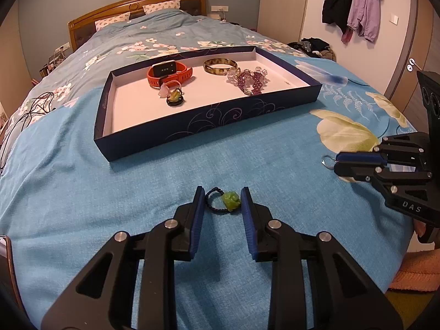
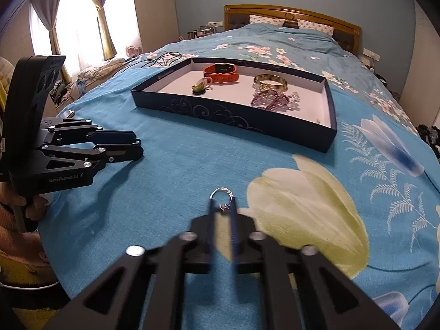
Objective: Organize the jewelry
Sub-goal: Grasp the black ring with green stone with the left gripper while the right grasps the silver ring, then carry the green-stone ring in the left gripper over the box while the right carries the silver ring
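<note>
A green jade charm on a black braided cord (image 1: 226, 201) lies on the blue bedspread (image 1: 137, 198), bracketed by the left gripper (image 1: 222, 200), whose pads are not pressed on it. A silver ring (image 2: 221, 192) is clamped by the right gripper (image 2: 222, 206). Beyond, a navy tray (image 1: 192, 126) holds an orange watch (image 1: 167, 73) and a bangle (image 1: 220, 66).

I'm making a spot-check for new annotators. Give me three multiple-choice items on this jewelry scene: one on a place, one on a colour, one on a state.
1. Where does the green carved charm on a black cord loop lie?
A. in the tray
B. on the blue bedspread, between the left gripper's pads
C. on a pillow

2. What colour is the watch strap in the dark blue cardboard tray?
A. orange-red
B. white
C. purple

3. How is the right gripper?
A. wide open
B. out of view
C. shut on the small silver ring

Answers: B, it lies before the tray between the left gripper pads; A, the watch strap is orange-red; C, its pads pinch the ring.
</note>
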### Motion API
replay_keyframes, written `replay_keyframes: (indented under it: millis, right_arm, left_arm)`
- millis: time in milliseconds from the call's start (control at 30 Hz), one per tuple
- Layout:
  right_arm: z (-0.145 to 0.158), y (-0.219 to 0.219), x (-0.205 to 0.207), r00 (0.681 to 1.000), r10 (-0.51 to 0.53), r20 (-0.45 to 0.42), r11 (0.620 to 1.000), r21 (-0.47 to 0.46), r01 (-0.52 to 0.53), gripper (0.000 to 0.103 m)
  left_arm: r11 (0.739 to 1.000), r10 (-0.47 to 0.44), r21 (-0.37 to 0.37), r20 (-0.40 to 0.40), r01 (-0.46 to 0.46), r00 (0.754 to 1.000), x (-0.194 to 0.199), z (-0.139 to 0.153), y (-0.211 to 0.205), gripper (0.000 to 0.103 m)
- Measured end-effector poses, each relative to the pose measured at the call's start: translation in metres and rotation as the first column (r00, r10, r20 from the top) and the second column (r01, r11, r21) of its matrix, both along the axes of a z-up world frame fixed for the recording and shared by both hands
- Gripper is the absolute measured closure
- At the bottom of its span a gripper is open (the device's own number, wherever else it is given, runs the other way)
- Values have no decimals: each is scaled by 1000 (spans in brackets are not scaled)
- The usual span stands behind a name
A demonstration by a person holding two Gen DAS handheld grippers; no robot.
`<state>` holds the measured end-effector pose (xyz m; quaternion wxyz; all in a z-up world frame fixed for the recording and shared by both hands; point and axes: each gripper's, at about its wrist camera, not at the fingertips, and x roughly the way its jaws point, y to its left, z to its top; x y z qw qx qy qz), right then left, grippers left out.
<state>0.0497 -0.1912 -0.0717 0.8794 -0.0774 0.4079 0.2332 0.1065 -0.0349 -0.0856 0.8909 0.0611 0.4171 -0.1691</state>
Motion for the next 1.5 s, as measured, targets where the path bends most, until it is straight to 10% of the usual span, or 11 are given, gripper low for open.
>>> replay_keyframes:
  millis: [1500]
  right_arm:
    - [58, -6, 56, 984, -62, 170, 984, 177, 32, 100]
  left_arm:
    - [996, 44, -79, 175, -30, 984, 19, 64, 8, 78]
